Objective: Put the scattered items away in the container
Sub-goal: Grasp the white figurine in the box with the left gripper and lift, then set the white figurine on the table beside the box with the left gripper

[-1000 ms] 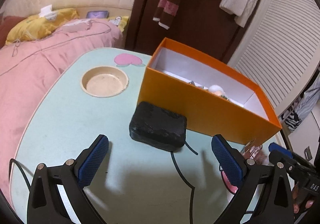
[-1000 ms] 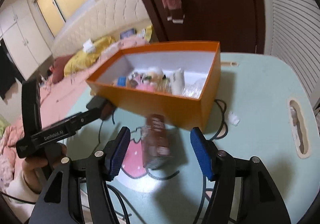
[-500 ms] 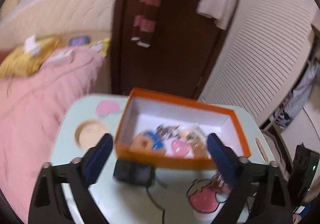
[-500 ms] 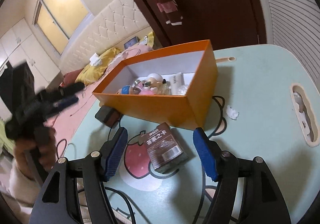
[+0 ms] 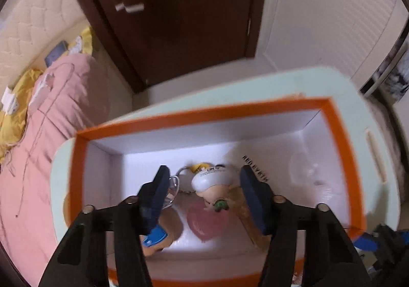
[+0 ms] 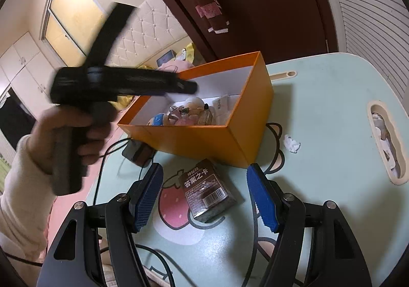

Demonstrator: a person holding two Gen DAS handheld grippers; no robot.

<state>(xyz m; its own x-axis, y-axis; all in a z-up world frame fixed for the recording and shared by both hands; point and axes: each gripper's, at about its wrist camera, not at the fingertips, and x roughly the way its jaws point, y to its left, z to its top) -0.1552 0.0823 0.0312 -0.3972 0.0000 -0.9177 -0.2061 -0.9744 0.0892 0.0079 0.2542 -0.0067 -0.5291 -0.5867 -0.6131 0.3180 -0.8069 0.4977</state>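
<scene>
Here, card box (lying flat) between open right hand-held gripper fingers.

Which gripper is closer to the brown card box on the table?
Right. The right gripper hangs open just above the card box, fingers either side. The left gripper is up over the orange box, empty.

The right gripper is held open above a brown card box lying on the table. Small items are seen inside the orange box beyond it.
</scene>
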